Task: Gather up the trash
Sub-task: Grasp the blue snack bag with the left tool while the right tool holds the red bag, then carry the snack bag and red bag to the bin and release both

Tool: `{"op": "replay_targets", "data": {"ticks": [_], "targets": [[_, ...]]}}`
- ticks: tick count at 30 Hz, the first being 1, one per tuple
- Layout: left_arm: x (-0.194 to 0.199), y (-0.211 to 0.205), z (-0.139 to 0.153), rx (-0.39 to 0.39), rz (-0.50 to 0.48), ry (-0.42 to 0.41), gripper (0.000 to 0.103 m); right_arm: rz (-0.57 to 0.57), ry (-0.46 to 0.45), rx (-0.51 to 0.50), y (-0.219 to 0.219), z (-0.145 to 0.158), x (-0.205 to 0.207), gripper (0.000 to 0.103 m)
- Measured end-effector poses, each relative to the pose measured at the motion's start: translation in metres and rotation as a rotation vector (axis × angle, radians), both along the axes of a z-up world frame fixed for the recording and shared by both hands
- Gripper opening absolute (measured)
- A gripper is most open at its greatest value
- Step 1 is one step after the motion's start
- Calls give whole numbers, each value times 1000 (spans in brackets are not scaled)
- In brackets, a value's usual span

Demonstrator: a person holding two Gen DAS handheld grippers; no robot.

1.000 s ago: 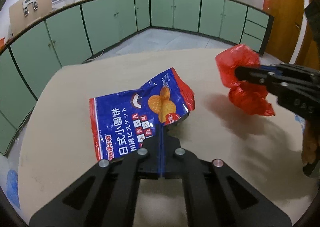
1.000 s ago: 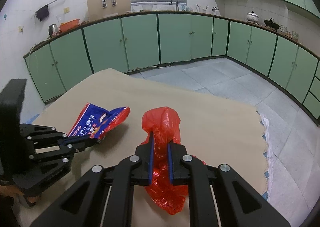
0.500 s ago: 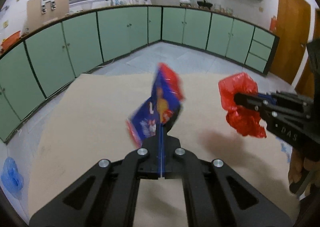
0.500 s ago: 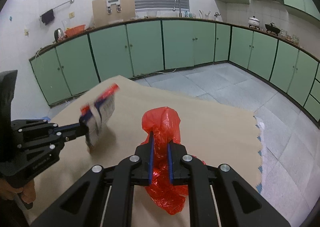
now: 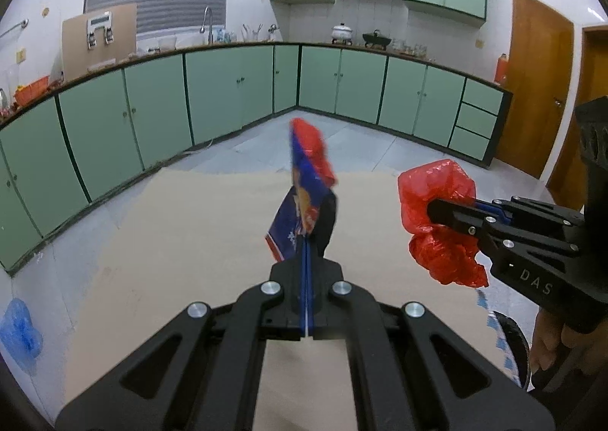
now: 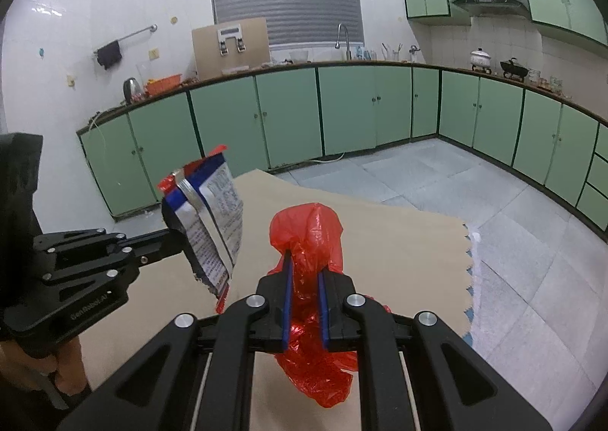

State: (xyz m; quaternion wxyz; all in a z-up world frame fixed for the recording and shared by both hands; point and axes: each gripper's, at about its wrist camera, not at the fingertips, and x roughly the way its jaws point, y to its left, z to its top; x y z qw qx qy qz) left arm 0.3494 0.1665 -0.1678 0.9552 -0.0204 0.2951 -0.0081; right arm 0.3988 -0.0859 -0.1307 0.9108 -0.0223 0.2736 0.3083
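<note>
Left wrist view: my left gripper (image 5: 306,260) clamped tight on snack wrapper (image 5: 304,191), held edge-up above table (image 5: 182,241). My right gripper (image 6: 304,271) pinches red plastic bag (image 6: 307,237), also clear of table.

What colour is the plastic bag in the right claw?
Red plastic bag, clearest in the right wrist view.
</note>
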Motion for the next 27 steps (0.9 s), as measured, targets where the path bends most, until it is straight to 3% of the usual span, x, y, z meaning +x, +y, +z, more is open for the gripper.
{"op": "replay_targets", "data": {"ticks": [14, 27], "targets": [[-73, -52, 38, 19, -62, -68, 0, -36, -45, 28, -45, 39, -70, 11], [-136, -125, 66, 28, -183, -119, 0, -138, -90, 39, -123, 68, -145, 11]]}}
